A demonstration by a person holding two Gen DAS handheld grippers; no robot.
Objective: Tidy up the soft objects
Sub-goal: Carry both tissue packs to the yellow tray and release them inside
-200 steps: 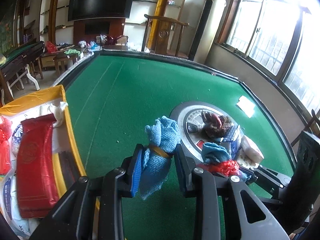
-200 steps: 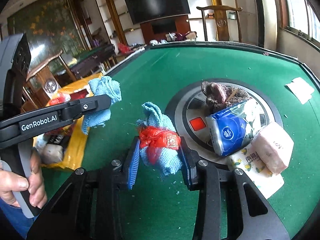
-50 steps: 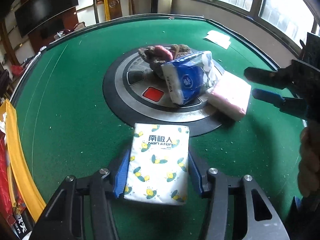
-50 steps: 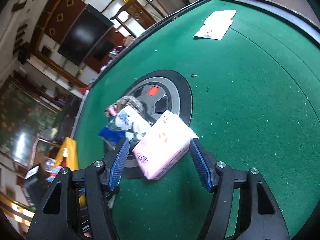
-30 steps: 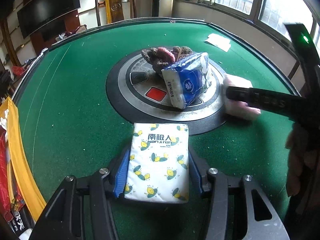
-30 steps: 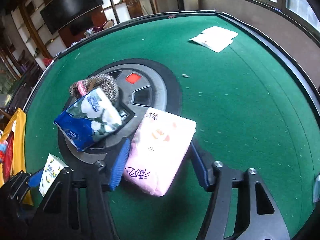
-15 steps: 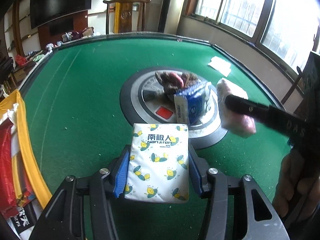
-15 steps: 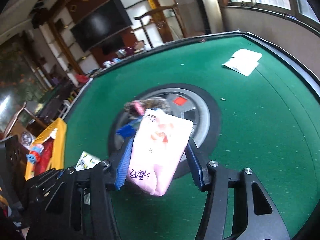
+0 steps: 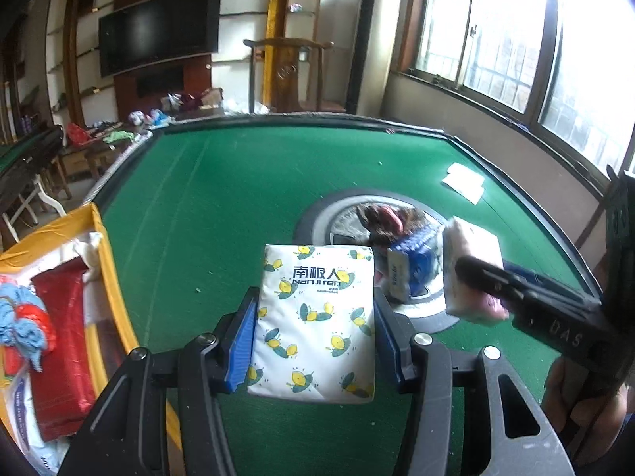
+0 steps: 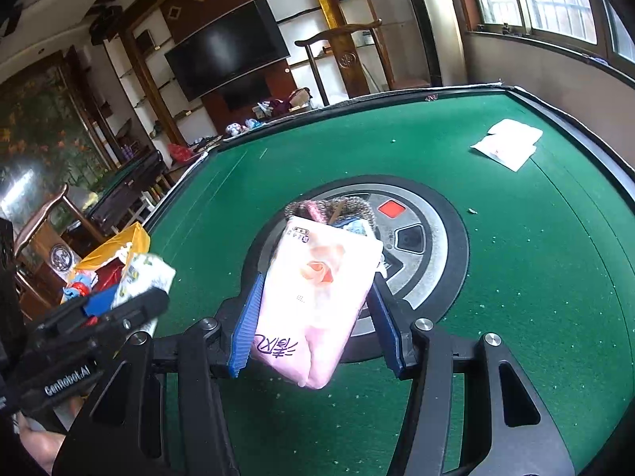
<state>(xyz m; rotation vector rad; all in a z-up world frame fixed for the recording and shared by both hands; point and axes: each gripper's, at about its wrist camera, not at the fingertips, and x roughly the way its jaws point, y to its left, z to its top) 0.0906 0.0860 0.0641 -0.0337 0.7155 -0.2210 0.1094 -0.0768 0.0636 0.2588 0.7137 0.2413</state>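
My left gripper (image 9: 313, 337) is shut on a white tissue pack with a lemon print (image 9: 313, 317), held above the green felt table (image 9: 222, 206). My right gripper (image 10: 313, 325) is shut on a pink tissue pack (image 10: 317, 297), also lifted off the table; from the left wrist view that pink pack (image 9: 470, 273) hangs at the right. A blue tissue pack (image 9: 414, 263) and a brown knitted bundle (image 9: 391, 218) lie on the round grey centre panel (image 10: 432, 246). At the left edge stands a yellow bag (image 9: 107, 273) holding a red packet (image 9: 63, 337) and blue cloths (image 9: 18, 325).
White paper sheets (image 10: 506, 142) lie on the felt at the far right. A raised black rail (image 9: 317, 121) rims the table. A wooden chair (image 9: 287, 75) and a television (image 9: 158, 27) stand beyond it. A hand (image 9: 583, 404) grips the right tool's handle.
Both grippers have risen and tilted up with their packs. The pink pack came off the table beside the centre panel. The yellow bag has come into the left wrist view.
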